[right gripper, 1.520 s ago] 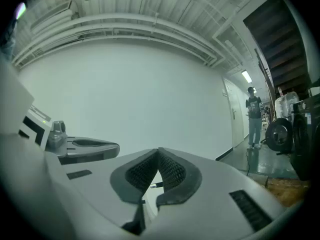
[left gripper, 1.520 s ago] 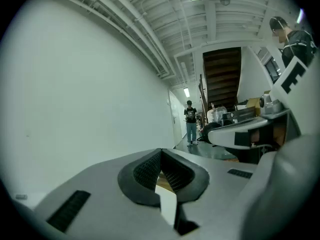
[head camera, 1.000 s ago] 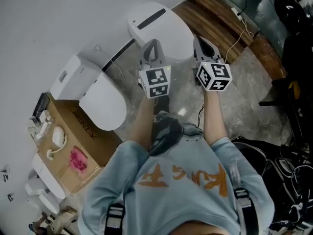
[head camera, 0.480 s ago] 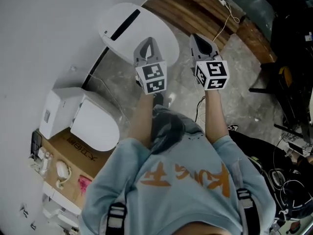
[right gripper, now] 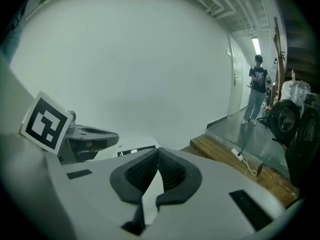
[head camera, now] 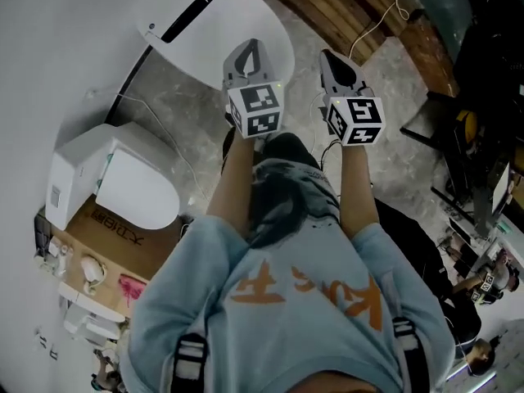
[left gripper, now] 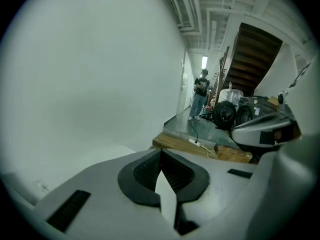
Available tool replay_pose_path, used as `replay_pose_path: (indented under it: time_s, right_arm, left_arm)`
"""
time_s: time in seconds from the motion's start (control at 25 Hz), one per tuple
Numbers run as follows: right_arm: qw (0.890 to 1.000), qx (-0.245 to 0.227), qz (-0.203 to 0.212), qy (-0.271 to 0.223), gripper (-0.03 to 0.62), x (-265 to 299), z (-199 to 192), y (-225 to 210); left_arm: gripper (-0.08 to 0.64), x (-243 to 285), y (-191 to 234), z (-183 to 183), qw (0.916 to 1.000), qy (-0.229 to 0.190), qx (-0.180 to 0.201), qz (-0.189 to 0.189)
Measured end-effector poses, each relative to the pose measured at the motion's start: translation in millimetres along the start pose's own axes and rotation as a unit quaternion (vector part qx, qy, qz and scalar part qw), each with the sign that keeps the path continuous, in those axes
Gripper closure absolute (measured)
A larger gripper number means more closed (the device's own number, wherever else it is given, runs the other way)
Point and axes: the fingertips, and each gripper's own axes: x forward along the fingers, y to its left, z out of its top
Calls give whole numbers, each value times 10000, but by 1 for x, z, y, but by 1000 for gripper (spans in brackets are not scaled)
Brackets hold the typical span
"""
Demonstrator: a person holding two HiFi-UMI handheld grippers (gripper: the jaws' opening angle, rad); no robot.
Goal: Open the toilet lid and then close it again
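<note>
Both the left tongs (head camera: 250, 50) and the right tongs (head camera: 329, 58), pinched shut and empty, have dropped to the near edge of the closed toilet lid (head camera: 219, 38), so lifting it likely comes next.

toilets (head camera: 214, 35) (head camera: 135, 188) 2 (both white) | claws (head camera: 250, 49) (head camera: 332, 56) 2 | cardboard box (head camera: 123, 244) 1

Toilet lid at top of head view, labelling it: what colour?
White; the toilet lid shows best in head view.

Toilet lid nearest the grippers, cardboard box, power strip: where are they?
toilet lid (head camera: 233, 27), head view, its white top.
cardboard box (head camera: 123, 246), head view, brown top face.
power strip (left gripper: 194, 141), left gripper view, its white body.
</note>
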Motion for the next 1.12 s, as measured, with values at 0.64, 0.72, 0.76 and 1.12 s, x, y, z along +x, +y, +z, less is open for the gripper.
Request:
replay_pose_path:
  time_s: [0.64,0.72,0.76,1.12]
  right_arm:
    - [9767,-106,1827,1123,579,113,-195,10]
    - [9739,-239,1940,1155,580,119,-213,14]
    - [9724,-351,1982,1183,580,119,-222,15]
    - [9338,-1905,2597,1560,531,127,-304,20]
  left_arm:
    - [531,61,-26,-201,9728,1434,1793,294]
    - [529,71,-36,-215,9716,1473,1844,182]
    - [529,74,-40,-224,9719,1524,1787,174]
    - [431,94,-70,-317,9605,2178,1699,-346]
